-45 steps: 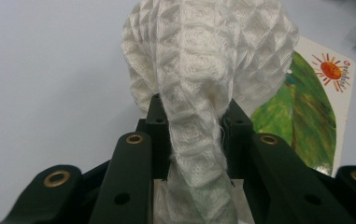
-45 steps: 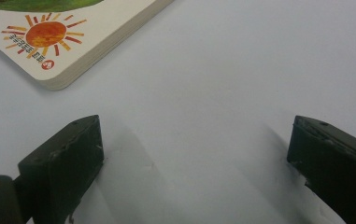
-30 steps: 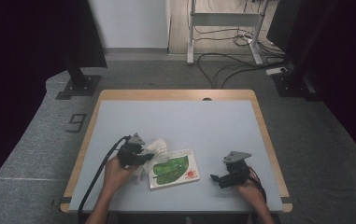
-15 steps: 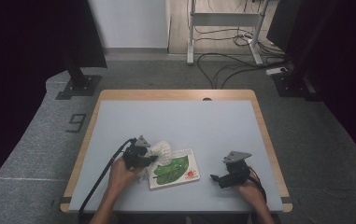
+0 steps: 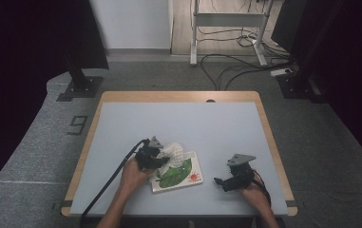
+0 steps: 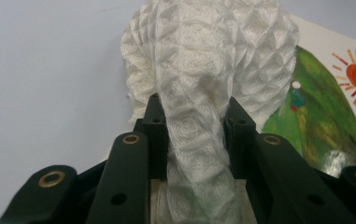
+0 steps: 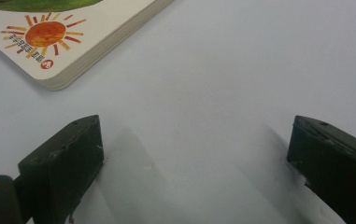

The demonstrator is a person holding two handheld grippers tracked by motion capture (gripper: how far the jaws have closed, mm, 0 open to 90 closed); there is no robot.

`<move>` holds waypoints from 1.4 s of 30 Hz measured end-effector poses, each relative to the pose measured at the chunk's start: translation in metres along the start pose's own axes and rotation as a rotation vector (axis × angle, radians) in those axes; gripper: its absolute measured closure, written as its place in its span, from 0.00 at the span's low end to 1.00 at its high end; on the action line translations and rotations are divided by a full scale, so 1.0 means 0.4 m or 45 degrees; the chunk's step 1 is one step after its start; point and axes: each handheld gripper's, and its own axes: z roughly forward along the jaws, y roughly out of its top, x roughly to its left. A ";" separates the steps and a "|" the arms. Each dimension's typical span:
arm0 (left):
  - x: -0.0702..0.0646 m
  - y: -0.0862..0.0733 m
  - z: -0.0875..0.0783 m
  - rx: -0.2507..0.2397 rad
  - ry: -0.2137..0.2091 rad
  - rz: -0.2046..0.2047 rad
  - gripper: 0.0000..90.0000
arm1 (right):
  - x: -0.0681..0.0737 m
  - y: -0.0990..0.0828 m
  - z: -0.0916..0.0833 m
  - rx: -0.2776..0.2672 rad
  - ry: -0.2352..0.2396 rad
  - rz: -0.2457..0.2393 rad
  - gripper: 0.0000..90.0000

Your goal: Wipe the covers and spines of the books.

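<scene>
A white waffle-textured cloth (image 6: 203, 70) is pinched between the jaws of my left gripper (image 6: 192, 116), its bunched end lying over the upper left corner of a board book. In the high view that cloth (image 5: 175, 153) sits at the book's far left edge, with my left gripper (image 5: 156, 157) shut on it. The book (image 5: 181, 173) shows a green leaf and a red sun on a white cover; its sun corner (image 7: 45, 37) lies ahead of my right gripper (image 7: 194, 144). My right gripper (image 5: 219, 181) rests low on the table to the book's right, jaws wide apart with nothing between them.
The pale blue table top (image 5: 178, 123) has a wooden rim (image 5: 178, 95). A black cable (image 5: 107, 183) trails from the left gripper over the near edge. Beyond the table, stand bases (image 5: 79, 88) and floor cables (image 5: 235, 61) lie on grey carpet.
My left gripper has carried the cloth to the right, onto the book's left corner. The right gripper has stayed where it was.
</scene>
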 end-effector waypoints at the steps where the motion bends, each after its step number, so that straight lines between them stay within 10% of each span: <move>1: -0.004 0.010 0.008 0.003 -0.007 0.009 0.76 | 0.000 0.000 0.000 0.000 0.000 0.000 0.03; 42: -0.098 0.162 0.150 -0.005 -0.128 0.095 0.77 | 0.000 0.000 0.000 0.000 0.001 0.001 0.03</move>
